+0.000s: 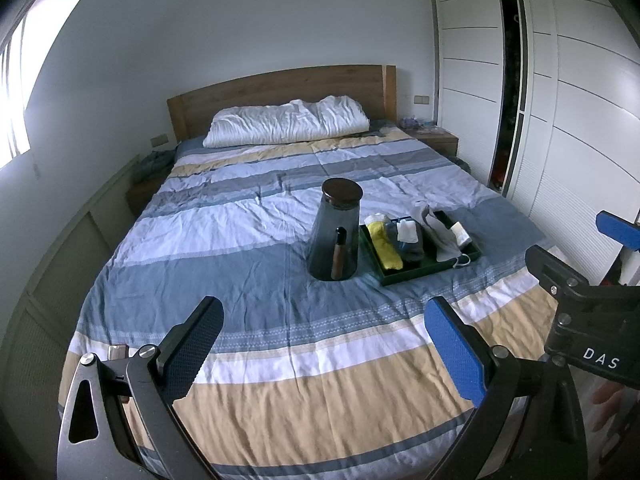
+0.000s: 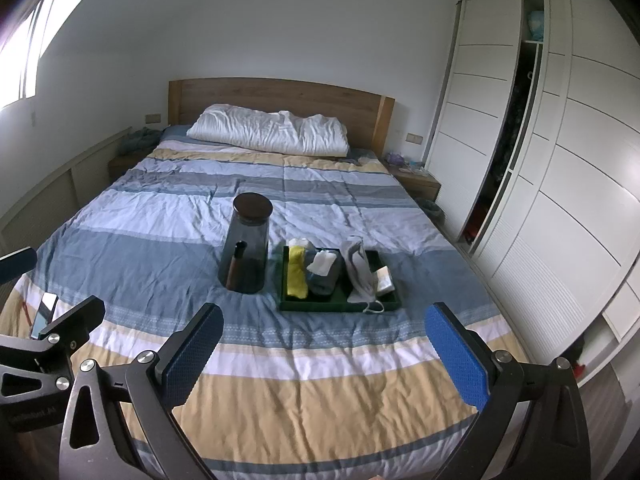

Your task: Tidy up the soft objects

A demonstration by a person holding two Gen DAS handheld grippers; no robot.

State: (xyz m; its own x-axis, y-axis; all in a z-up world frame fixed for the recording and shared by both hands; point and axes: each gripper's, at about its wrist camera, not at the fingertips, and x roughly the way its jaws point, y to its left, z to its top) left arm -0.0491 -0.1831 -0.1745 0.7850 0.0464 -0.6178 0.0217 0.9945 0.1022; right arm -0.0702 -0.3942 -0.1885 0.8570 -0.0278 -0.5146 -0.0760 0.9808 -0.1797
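1. Left gripper [image 1: 324, 344] over the foot of the bed [image 1: 280, 360], fingers [image 1: 452, 350] spread wide, holding nothing.
2. Right gripper [image 2: 324, 350] alongside, also over the bed's foot, fingers [image 2: 456, 356] spread wide and empty.
3. Dark green tray [image 2: 312, 304] mid-bed on the striped cover, holding a yellow cloth [image 2: 297, 272], a grey bundle [image 2: 324, 274], a pale mask [image 2: 360, 276] and a small box [image 2: 386, 280].
4. Dark glass jar [image 2: 246, 248] with a brown lid, upright just left of the tray.
5. White pillow [image 2: 268, 130] at the wooden headboard [image 2: 280, 96].
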